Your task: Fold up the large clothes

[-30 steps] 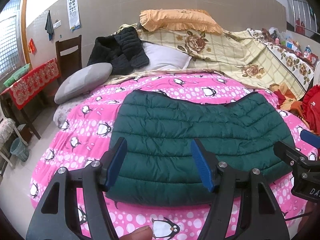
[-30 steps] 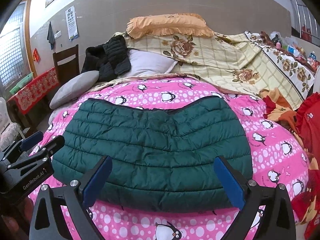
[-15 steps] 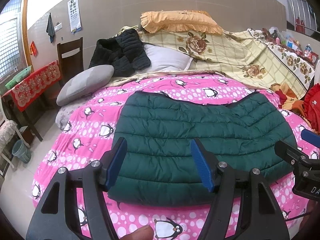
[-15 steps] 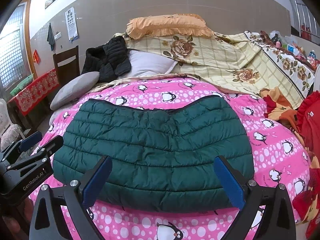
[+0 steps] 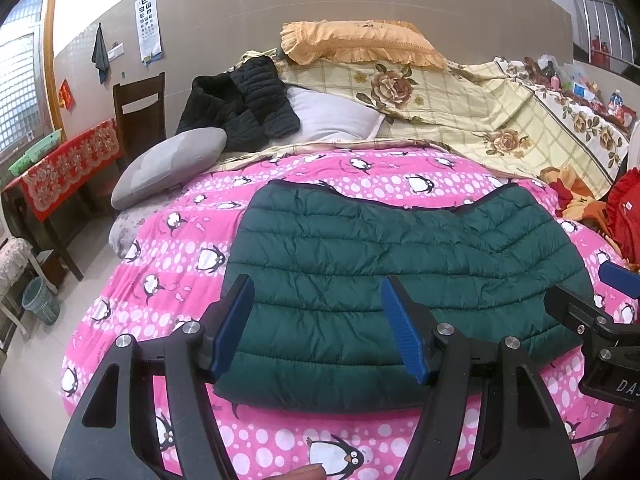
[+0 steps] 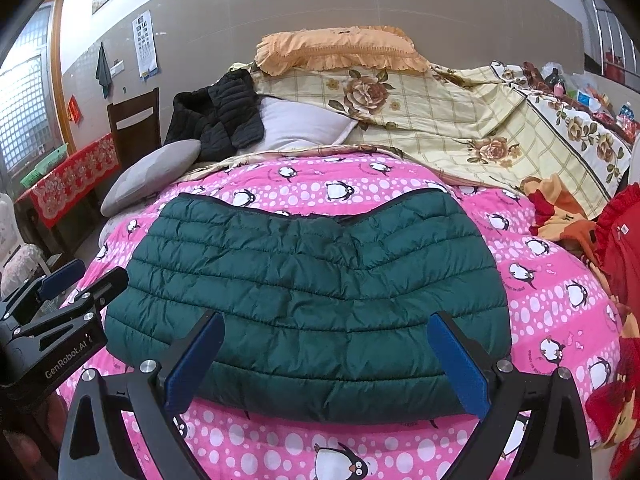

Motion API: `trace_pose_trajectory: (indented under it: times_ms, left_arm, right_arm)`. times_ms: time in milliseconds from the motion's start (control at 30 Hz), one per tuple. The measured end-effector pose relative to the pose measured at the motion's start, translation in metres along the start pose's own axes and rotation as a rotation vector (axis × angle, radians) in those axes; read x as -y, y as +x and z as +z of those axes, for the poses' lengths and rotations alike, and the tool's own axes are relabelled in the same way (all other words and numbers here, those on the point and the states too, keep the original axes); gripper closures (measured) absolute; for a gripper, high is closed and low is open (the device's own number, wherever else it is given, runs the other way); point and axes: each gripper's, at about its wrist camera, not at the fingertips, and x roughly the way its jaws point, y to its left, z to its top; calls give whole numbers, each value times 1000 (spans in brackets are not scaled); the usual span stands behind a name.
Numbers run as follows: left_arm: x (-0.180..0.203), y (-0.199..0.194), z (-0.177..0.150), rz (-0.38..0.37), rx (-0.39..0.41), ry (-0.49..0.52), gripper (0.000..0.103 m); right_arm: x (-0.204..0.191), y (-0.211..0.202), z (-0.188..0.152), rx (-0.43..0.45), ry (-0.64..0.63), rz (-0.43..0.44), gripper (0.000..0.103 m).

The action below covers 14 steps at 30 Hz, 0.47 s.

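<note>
On the pink penguin-print quilt point(image 5: 168, 292) a folded dark green puffer jacket point(image 5: 400, 272) is lying flat, near the bed's near edge; above its near hem the left gripper point(image 5: 318, 330) and the right gripper point(image 6: 326, 364) are hovering, fingers spread wide, gripping nothing

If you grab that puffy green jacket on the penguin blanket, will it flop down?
Probably: the quilted dark green jacket lies folded and wrinkled on the pink penguin blanket, so free ends should droop. Its puffy padding suggests lightness; the smooth shell may slip.

Green jacket point(image 6: 308, 292) lies folded on pink bedspread point(image 6: 552, 280).
</note>
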Motion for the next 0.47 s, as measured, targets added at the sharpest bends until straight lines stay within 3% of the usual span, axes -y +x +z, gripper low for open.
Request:
trace_pose_trajectory:
  times_ms: [467]
  left_arm:
    - [-3, 2, -1, -2, 5, 4, 37]
  right_arm:
    - [1, 4, -2, -8, 9, 2, 2]
